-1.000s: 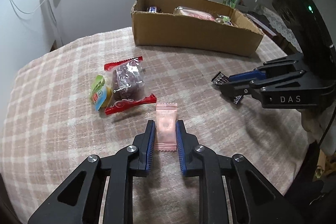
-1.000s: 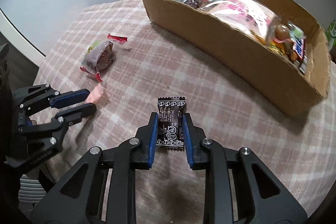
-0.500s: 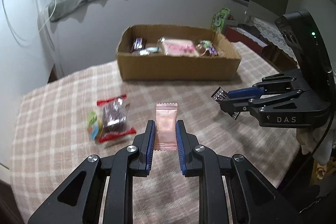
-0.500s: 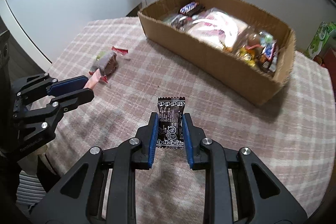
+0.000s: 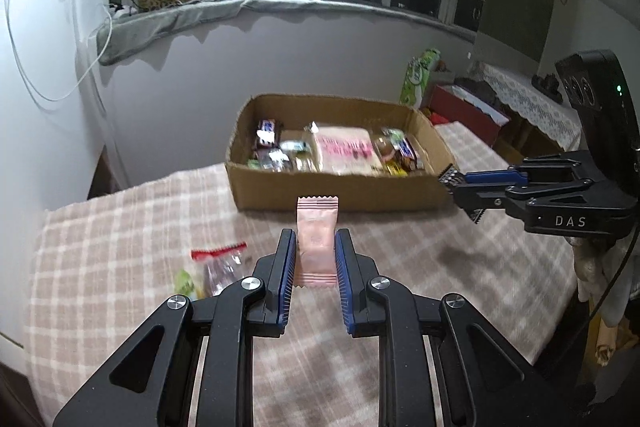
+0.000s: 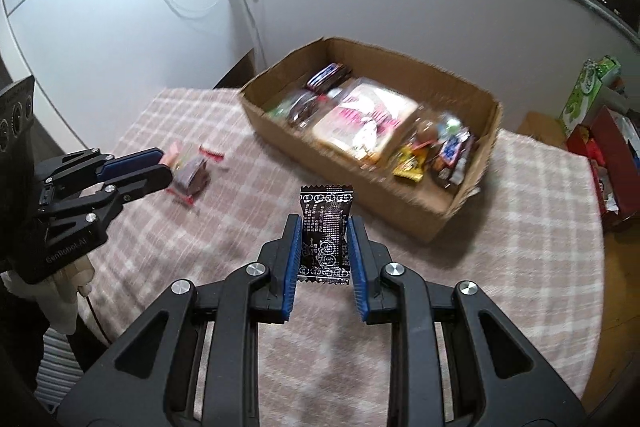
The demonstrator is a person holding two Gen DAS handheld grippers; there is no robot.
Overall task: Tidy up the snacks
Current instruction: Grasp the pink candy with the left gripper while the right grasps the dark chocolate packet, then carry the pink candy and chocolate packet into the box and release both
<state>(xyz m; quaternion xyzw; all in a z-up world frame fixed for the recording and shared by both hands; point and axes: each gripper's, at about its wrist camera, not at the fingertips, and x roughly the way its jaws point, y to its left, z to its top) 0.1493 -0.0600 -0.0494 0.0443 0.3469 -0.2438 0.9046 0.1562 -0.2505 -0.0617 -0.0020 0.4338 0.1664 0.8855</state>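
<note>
My left gripper [image 5: 316, 239] is shut on a pink snack packet [image 5: 317, 239] and holds it above the checked tablecloth. My right gripper [image 6: 326, 227] is shut on a black patterned snack packet [image 6: 326, 235], also held in the air. An open cardboard box [image 5: 340, 193] with several snacks stands at the back of the table; it also shows in the right wrist view [image 6: 400, 211]. The right gripper [image 5: 460, 183] shows at the box's right corner in the left wrist view. The left gripper [image 6: 160, 167] shows at the left in the right wrist view.
A red-edged clear packet [image 5: 220, 263] and a green packet [image 5: 186, 283] lie on the checked tablecloth [image 5: 120, 247] at the left. The red-edged packet also shows in the right wrist view [image 6: 192, 179]. A red box [image 6: 612, 155] and a green bag [image 6: 588, 87] stand beyond the table's right edge.
Both grippers have lifted their packets off the table and risen, tilting up toward the box. The right gripper has moved closer to the box's right corner.
</note>
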